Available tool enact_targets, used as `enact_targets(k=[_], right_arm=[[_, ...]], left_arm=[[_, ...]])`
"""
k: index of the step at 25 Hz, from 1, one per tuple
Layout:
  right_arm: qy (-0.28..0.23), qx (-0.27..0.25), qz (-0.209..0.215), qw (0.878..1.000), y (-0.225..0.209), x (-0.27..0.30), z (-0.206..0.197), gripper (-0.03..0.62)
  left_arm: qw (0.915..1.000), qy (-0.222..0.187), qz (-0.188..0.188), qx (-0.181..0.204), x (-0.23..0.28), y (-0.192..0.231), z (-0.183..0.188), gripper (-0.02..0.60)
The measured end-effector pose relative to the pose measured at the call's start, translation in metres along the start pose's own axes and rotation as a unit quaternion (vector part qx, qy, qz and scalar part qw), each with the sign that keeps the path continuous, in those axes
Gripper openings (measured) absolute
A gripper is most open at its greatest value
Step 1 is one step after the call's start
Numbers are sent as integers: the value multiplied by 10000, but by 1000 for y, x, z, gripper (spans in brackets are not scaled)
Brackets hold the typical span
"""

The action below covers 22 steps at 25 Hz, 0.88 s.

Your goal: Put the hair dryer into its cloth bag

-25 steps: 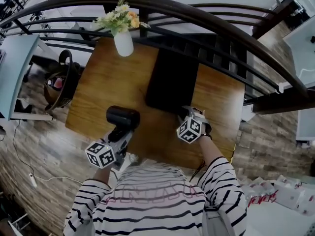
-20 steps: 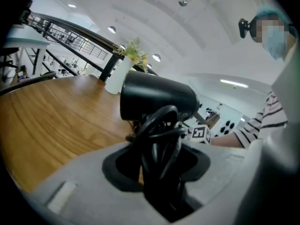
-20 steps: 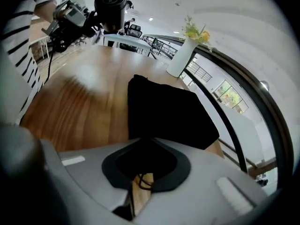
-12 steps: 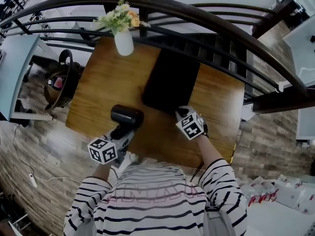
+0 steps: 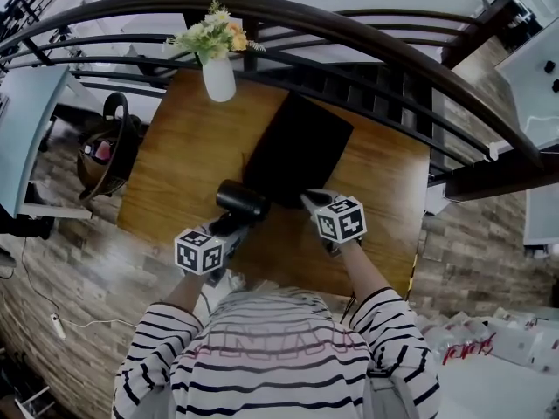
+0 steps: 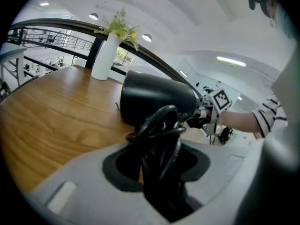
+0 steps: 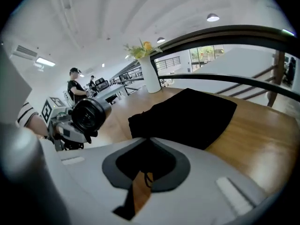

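Cord [image 6: 161,125] hides hair dryer [image 6: 154,97] handle within left gripper [image 6: 159,161].

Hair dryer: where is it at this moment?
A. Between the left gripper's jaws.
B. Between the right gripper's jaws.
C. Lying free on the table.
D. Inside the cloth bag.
A: the left gripper has its jaws closed on the hair dryer, outside the cloth bag.

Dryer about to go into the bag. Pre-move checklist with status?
1. Left claw grips dryer by its handle: ok.
2. Cord wound on the handle, nothing dangling: ok.
3. Right claw shut on bag edge: ok.
4. Bag mouth open: cannot tell.
5. Dryer close to bag's near edge: ok.
6. Vase out of the way: ok.
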State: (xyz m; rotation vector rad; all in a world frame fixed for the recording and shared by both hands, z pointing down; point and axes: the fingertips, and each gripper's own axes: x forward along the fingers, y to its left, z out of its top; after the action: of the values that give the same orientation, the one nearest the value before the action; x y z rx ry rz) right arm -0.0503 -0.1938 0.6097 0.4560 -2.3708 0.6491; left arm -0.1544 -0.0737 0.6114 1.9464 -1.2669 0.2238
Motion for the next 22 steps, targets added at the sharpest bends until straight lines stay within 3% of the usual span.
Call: enact_targets(k=[5,12,22], right_arm=[[-215,415,177,9988,14,-5,7,9],[-316,507,240,9979,22,-14,7,9],[-205,505,386,9978,37,-18,-10,9]], left_arm=[[9981,556,-37,245,15,-1,-16,164],[9911,1247,-161,430,37,-13,-39,164],[9927,1203,-69,89,57,-9,-32,164]])
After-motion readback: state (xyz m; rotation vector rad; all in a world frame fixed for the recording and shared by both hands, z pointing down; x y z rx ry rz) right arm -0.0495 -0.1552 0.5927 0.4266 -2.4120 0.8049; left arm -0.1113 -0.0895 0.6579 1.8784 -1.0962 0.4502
